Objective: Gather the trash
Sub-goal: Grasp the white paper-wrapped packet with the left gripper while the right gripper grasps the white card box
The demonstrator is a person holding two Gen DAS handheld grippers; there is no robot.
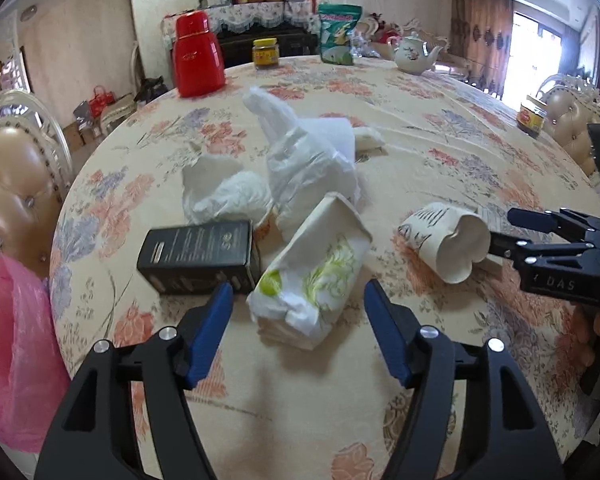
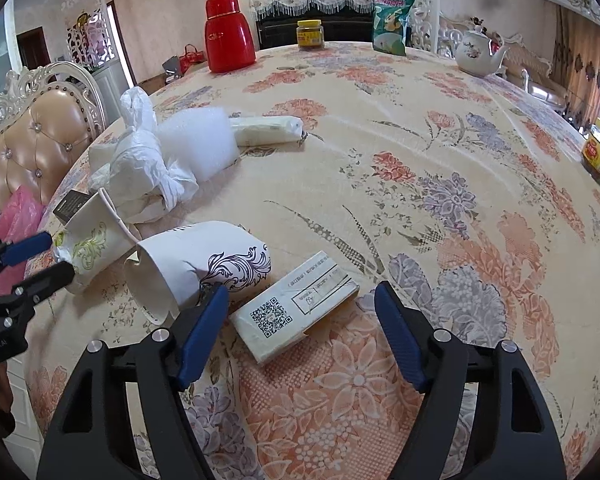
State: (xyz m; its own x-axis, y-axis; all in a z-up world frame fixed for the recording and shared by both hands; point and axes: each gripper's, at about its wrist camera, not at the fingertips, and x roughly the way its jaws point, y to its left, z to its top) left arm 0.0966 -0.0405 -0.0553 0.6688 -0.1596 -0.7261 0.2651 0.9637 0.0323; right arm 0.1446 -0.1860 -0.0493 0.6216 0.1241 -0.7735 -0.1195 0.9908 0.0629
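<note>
My left gripper (image 1: 298, 294) is open, its blue fingers on either side of a crushed paper cup with a green pattern (image 1: 316, 276), stuffed with tissue, lying on the flowered table (image 1: 420, 144). A black box (image 1: 198, 256) lies to its left. My right gripper (image 2: 300, 300) is open over a small cream box with a QR code (image 2: 294, 312); a paper cup with a purple pattern (image 2: 196, 268) lies by its left finger. White plastic bags (image 1: 300, 160), crumpled tissue (image 1: 224, 192) and a rolled wrapper (image 2: 268, 130) lie behind. A pink bag (image 1: 16, 352) hangs at the table's left edge.
At the far edge stand a red thermos (image 1: 198, 56), a yellow-lidded jar (image 1: 266, 54), a green snack bag (image 1: 338, 34) and a white teapot (image 1: 414, 54). Another jar (image 1: 534, 114) stands at the right edge. Padded chairs (image 1: 16, 188) surround the table.
</note>
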